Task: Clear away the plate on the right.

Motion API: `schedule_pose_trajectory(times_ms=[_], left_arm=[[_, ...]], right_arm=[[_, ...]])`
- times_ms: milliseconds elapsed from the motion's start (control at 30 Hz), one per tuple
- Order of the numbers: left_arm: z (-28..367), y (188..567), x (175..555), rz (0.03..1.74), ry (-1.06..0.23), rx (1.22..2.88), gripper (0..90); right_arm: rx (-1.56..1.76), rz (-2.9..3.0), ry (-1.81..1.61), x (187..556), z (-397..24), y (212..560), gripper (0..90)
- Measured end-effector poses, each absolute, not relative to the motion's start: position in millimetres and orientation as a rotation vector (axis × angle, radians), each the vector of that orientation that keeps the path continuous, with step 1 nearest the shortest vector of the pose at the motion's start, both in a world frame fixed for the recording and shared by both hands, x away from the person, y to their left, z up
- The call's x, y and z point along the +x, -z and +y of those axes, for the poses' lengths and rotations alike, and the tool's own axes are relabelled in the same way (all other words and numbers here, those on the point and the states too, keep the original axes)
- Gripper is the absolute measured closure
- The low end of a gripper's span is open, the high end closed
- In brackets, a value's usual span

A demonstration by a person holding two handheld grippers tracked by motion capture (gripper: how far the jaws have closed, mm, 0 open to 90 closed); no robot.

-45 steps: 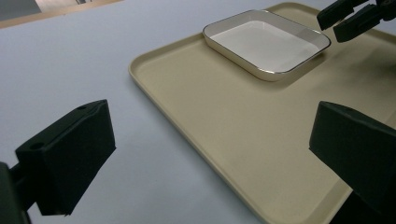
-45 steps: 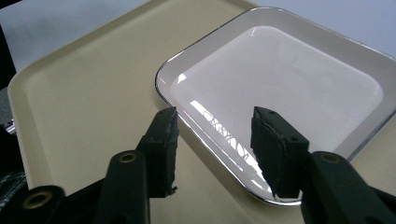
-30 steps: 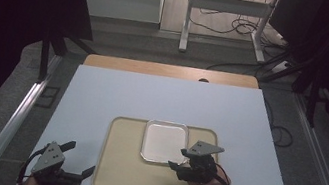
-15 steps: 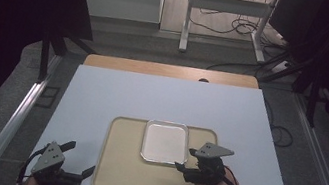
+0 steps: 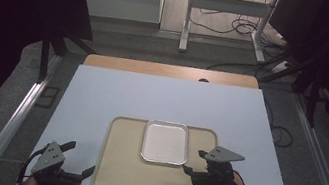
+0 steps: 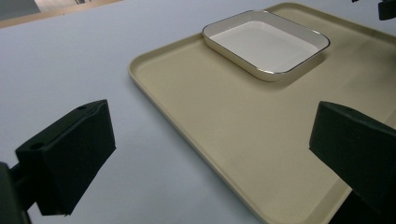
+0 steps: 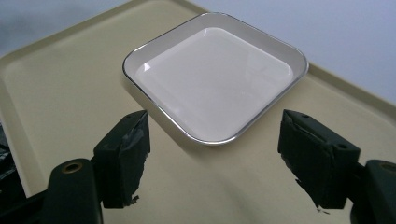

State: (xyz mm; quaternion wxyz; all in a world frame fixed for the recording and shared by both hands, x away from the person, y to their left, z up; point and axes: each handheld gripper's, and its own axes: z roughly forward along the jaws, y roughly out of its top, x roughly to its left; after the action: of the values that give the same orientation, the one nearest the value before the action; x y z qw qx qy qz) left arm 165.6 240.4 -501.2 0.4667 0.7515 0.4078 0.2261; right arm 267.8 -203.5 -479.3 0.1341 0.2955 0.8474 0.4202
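The white rectangular dish (image 5: 165, 142) with a thin dark rim sits flat on the far middle part of the beige tray (image 5: 119, 166), which rests on the pale surface (image 5: 152, 95). The right gripper (image 7: 212, 154) is just short of the dish's near corner; its fingers (image 7: 123, 156) have just been opening and stand apart, nothing between them. The left gripper (image 6: 210, 158) sits at the tray's near left corner, fingers (image 6: 70, 156) wide apart, empty.

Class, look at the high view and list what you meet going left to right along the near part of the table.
Left tongs → beige tray → white dish → right tongs, open and apart from the dish.
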Motion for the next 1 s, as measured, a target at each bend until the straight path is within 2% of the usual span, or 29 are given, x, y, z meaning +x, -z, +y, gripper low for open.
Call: schedule_pose_trajectory(times_ms=[467,1000], left_arm=[[241.7,501.3,166.0,1.002,-0.546,1.836,0.0],[241.9,501.4,166.0,1.004,-0.545,1.832,0.0]], right_arm=[[0.900,2.398,-1.245,261.8,-228.9,477.1,14.5],[0.939,2.350,-1.225,254.4,-255.0,474.9,9.0]])
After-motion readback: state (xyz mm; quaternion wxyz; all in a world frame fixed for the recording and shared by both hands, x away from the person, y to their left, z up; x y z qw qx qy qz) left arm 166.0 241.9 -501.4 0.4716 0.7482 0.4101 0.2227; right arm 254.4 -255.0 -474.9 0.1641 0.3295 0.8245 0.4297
